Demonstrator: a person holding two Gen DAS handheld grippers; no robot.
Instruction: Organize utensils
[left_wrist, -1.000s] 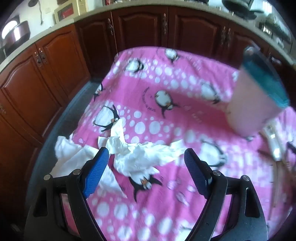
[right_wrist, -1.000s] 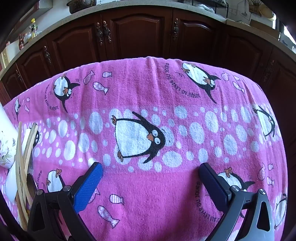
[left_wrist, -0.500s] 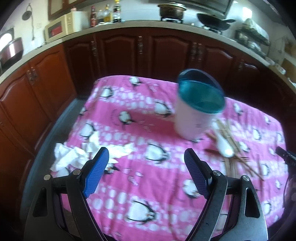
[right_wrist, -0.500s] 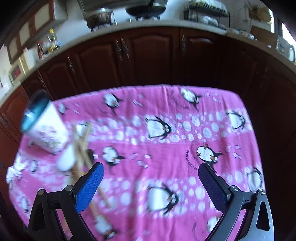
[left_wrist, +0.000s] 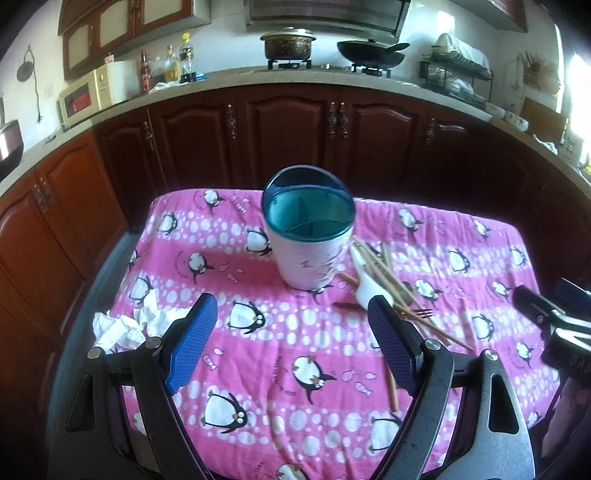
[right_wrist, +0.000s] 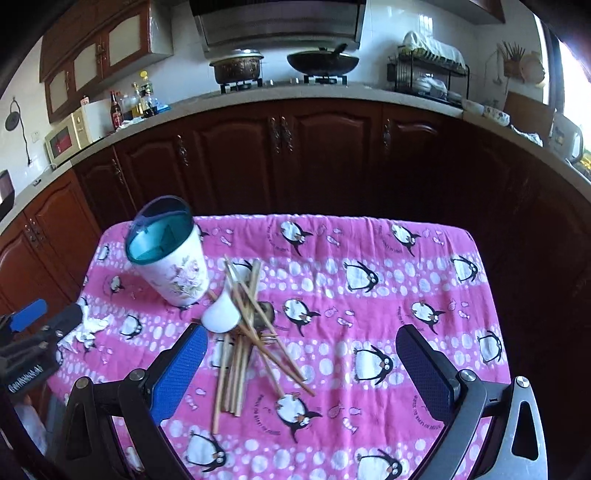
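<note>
A white utensil holder (left_wrist: 312, 236) (right_wrist: 171, 262) with a teal divided inside stands upright on the pink penguin tablecloth (left_wrist: 280, 332) (right_wrist: 369, 310). Beside it lies a loose heap of wooden chopsticks (right_wrist: 243, 343) (left_wrist: 391, 284), a white ceramic spoon (right_wrist: 221, 314) (left_wrist: 364, 290) and a fork (left_wrist: 419, 313). My left gripper (left_wrist: 291, 345) hovers open above the near cloth, in front of the holder. My right gripper (right_wrist: 301, 373) is open too, held high over the chopsticks. Each gripper shows at the edge of the other's view: the right gripper (left_wrist: 546, 314), the left gripper (right_wrist: 33, 325).
Crumpled white tissue (left_wrist: 129, 325) (right_wrist: 86, 326) lies at the cloth's left edge. Dark wooden cabinets (left_wrist: 288, 136) under a counter ring the table, with a stove, a pot (left_wrist: 288, 42) and a wok (left_wrist: 369, 51) behind.
Both grippers have risen and pulled back from close over the cloth. The whole table, holder and utensil heap now show, and the views have steadied.
</note>
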